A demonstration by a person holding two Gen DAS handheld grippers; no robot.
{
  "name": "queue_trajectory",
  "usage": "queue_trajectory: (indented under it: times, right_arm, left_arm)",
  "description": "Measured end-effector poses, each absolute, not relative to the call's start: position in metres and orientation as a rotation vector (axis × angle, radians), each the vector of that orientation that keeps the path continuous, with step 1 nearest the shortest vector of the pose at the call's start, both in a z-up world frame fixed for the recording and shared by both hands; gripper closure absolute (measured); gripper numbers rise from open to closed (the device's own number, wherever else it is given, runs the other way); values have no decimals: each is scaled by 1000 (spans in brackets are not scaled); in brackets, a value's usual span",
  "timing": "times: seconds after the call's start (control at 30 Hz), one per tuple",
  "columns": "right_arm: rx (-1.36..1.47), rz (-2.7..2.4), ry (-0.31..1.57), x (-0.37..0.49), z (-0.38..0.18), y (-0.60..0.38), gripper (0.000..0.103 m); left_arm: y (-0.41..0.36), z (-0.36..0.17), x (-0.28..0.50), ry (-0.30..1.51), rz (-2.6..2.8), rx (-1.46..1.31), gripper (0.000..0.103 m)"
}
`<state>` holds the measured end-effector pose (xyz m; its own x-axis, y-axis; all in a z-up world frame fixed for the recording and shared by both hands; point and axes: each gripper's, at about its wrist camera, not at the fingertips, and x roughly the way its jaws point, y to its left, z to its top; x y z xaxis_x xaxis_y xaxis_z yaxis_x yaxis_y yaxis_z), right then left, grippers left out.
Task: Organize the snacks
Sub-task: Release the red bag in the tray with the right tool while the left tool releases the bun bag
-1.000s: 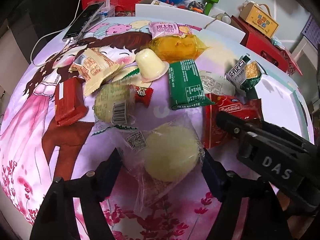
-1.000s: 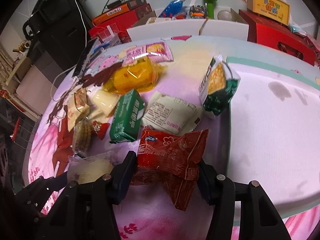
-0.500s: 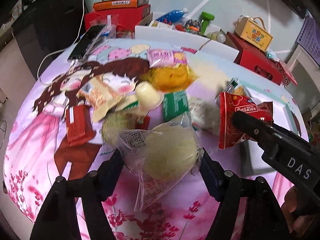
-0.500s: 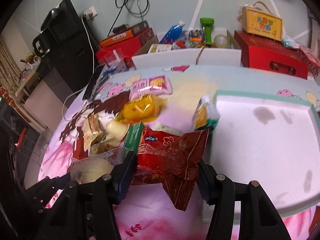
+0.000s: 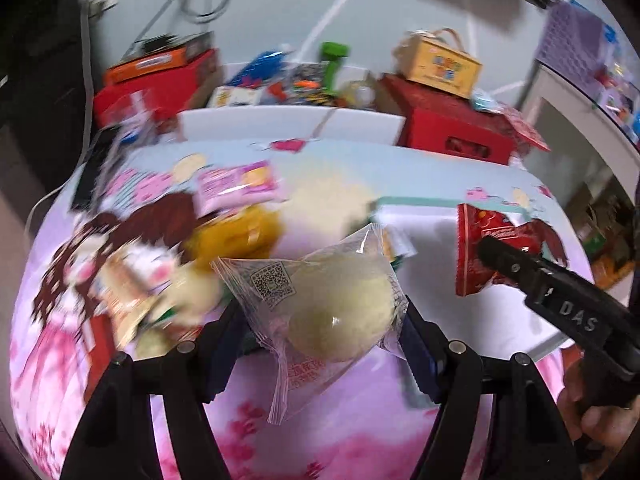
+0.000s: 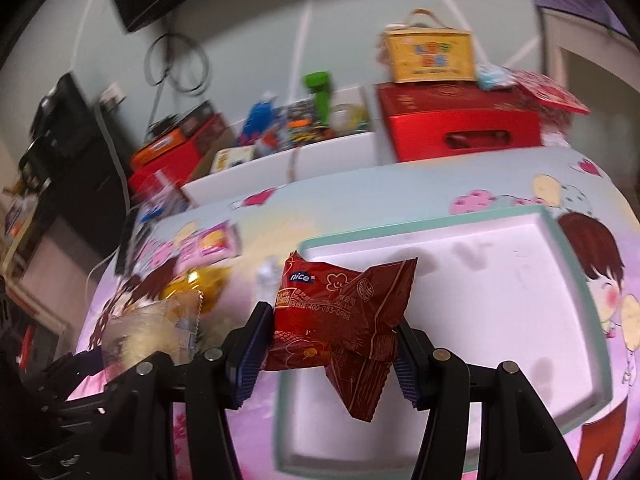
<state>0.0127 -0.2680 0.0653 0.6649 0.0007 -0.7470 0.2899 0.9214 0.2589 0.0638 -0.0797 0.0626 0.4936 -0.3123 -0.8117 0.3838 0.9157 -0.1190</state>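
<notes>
Red snack packet [image 6: 340, 320], "nice" logo

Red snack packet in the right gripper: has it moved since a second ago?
Yes. The red snack packet was down beside the snack pile; now, lifted clear, it hangs in the right gripper over the near-left corner of the white tray.
</notes>
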Motion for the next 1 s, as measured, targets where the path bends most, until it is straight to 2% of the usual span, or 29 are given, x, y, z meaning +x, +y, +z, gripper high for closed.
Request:
queue_trajectory:
  times: [0.27, 0.53, 0.7, 1.0]
  right_arm:
    - [437, -296, 831, 5, 53, -325, 44]
    - [504, -369, 841, -5, 35, -361, 44]
    - [526, -393, 854, -7, 26, -372, 43]
    - [525, -426, 879, -9, 21, -379, 41]
  left_arm:
    - [-155, 66, 85, 957, -565, 179, 29]
    - [-204, 38, 114, 1030, -604, 200, 29]
    - [-225, 26, 122, 1050, -606, 213, 29]
    - [-226, 25, 123, 1081, -589, 176, 22]
